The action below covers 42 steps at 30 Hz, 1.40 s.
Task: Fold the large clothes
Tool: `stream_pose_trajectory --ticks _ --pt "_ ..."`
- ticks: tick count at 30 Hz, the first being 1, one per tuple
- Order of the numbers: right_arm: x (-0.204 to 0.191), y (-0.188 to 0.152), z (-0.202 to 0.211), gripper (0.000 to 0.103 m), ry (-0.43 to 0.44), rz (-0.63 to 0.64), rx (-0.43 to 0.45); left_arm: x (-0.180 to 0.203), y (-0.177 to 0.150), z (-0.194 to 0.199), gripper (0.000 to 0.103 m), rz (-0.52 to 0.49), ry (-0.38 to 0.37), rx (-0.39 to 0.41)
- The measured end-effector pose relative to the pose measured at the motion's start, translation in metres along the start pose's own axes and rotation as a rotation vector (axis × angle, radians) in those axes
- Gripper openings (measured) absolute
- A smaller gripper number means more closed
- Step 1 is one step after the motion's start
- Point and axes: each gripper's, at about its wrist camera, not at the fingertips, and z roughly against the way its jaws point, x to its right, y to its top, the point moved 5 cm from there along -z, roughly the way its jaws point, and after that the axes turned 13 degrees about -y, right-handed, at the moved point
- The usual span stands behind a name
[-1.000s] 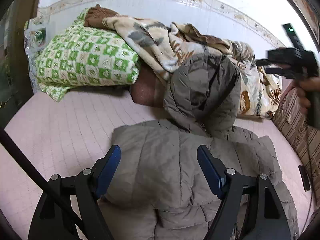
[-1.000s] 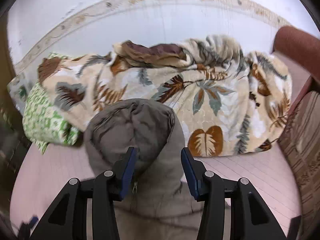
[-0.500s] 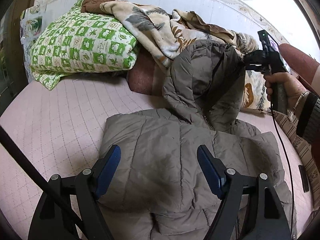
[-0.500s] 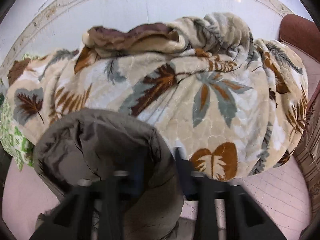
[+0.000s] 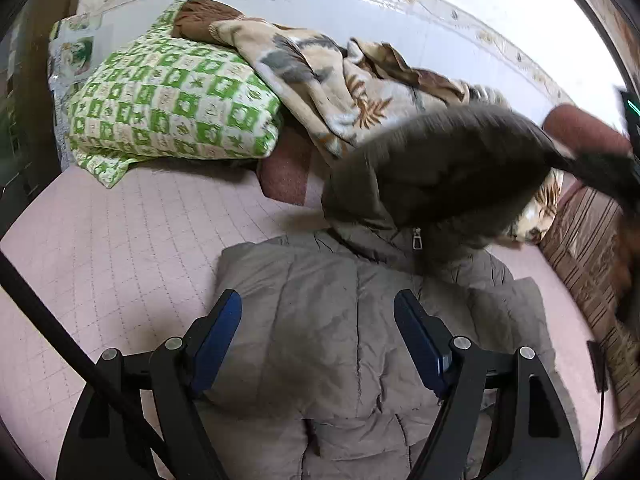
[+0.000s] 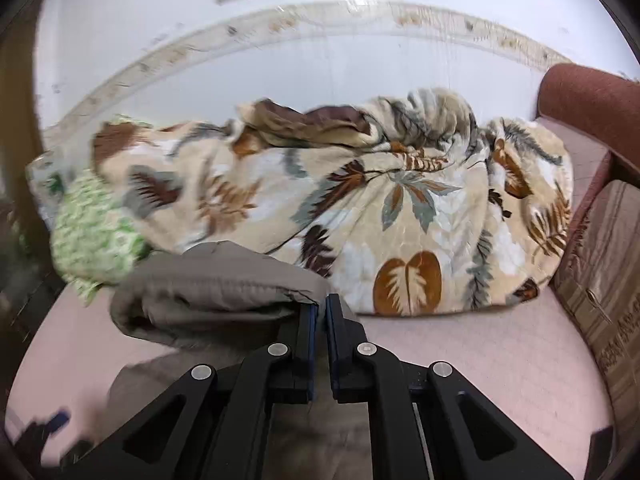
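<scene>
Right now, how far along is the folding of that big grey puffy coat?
Partway. The grey quilted coat lies flat on the pink bed. In hand: the right gripper pinches its hood, lifted. The left gripper hovers open. Left: laying the hood down, folding the body.

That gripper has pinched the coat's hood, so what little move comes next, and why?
Probably draw the hood down over the coat's body. The right hand-held gripper is shut on the hood's edge, lifted off the bed, while the coat lies flat.
</scene>
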Motion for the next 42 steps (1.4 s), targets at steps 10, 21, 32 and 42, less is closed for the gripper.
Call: stream_pose_trajectory --ticks 10,21,32,42 --pt "-0.002 -0.173 0.069 0.002 0.04 0.008 -0.13 -0.011 0.008 0.026 0.078 0.056 -0.038 0.052" --pt "0.013 -0.175 0.052 0.003 0.068 -0.017 -0.139 0.019 -0.007 -0.012 0.078 -0.026 -0.059 -0.027" --pt "-0.034 -0.144 -0.025 0.003 0.152 -0.035 -0.175 0.012 -0.033 -0.067 0.078 -0.018 0.001 -0.159" --pt "-0.042 -0.193 -0.06 0.004 0.167 -0.027 -0.316 0.003 -0.052 -0.084 0.078 -0.042 0.069 -0.256"
